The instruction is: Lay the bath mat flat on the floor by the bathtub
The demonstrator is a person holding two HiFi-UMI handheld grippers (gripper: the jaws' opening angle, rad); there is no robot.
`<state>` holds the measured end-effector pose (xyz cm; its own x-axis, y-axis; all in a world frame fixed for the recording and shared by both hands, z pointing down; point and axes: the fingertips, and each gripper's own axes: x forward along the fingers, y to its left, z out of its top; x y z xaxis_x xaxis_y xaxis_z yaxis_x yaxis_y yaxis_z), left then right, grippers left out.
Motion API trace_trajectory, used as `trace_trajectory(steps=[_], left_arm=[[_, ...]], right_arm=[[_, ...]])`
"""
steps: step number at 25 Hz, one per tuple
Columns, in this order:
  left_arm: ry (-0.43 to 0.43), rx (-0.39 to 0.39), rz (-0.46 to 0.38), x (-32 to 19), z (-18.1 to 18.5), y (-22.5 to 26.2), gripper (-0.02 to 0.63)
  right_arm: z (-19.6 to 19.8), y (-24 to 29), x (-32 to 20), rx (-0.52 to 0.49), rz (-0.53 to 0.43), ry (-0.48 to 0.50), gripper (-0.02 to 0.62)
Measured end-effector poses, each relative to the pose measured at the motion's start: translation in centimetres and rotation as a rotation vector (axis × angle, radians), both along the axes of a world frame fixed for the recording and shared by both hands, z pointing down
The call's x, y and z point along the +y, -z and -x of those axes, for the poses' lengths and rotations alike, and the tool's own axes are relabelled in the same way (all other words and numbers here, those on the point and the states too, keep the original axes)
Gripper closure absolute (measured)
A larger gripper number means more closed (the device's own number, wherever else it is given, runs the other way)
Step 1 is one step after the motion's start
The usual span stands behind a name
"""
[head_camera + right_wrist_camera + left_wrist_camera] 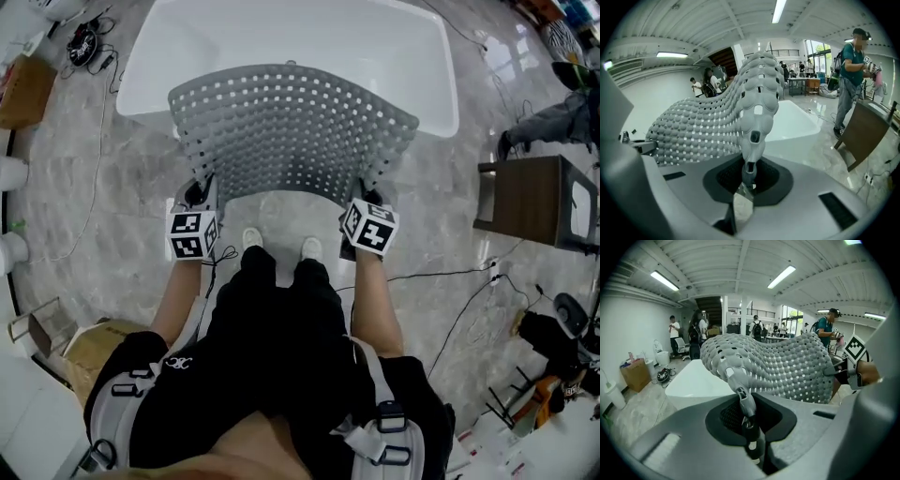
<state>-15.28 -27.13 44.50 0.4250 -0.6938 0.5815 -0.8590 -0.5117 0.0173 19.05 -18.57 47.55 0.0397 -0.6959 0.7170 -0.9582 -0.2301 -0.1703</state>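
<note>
Both grippers clamp the grey bath mat [292, 131] by its near corners, left gripper [198, 199] and right gripper [368, 204], spreading it mid-frame over the white bathtub [187, 37] edge.

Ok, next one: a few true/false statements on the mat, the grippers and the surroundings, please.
1. The left gripper and the right gripper both have their jaws shut on the bath mat. True.
2. The bath mat lies flat on the floor. False: it is held up, arched, in front of the white bathtub.
3. The mat is a solid sheet. False: it is perforated all over.
4. A brown side table stands on the person's right. True.
</note>
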Motion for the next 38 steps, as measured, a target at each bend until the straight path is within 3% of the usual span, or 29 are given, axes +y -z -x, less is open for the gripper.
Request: trace_trajectory(steps=[6, 13, 17, 23, 25, 29, 31, 34, 36, 37, 38], left_arm=[[-0.080, -0.045, 0.174, 0.8, 1.0, -12.3, 0.566], [-0.112, -0.111, 0.363, 3.7, 4.7, -33.3, 0.566], [-0.113, -0.142, 0.420, 3.6, 5.0, -45.6, 0.566], [-0.146, -0.210, 0.479, 1.4, 3.8, -60.6, 0.566], [-0.174, -0.258, 0.513, 1.2, 3.3, -65.2, 0.566], [-0.279, -0.406, 0.560, 2.3, 2.7, -72.2, 0.563], [-0.209, -0.395, 0.631, 3.0, 3.2, -75.2, 0.556], [0.042, -0.279, 0.781, 3.0, 5.4, -78.4, 0.510], [0.106, -0.262, 0.818, 2.5, 6.7, -79.2, 0.440], [0.103, -0.277, 0.811, 2.2, 7.1, -79.2, 0.400], [0.087, -0.302, 0.792, 1.9, 7.5, -78.8, 0.389]], right_arm=[[2.3, -12.4, 1.2, -0.031, 0.170, 0.009, 0.561], [3.7, -33.7, 3.1, -0.045, 0.369, 0.015, 0.561], [4.1, -45.6, 4.1, -0.044, 0.445, 0.027, 0.561], [3.2, -61.4, 4.9, -0.127, 0.563, -0.049, 0.560], [2.0, -65.8, 4.8, -0.126, 0.613, -0.053, 0.560], [0.3, -72.6, 5.9, -0.097, 0.725, 0.033, 0.558], [-1.1, -74.8, 6.3, -0.092, 0.753, 0.034, 0.554], [-2.7, -77.3, 5.6, -0.095, 0.704, -0.004, 0.518], [-3.6, -77.7, 4.9, -0.053, 0.640, -0.008, 0.420], [-4.0, -77.3, 4.7, -0.029, 0.616, -0.007, 0.323], [-4.2, -76.7, 4.8, -0.008, 0.602, -0.006, 0.307]])
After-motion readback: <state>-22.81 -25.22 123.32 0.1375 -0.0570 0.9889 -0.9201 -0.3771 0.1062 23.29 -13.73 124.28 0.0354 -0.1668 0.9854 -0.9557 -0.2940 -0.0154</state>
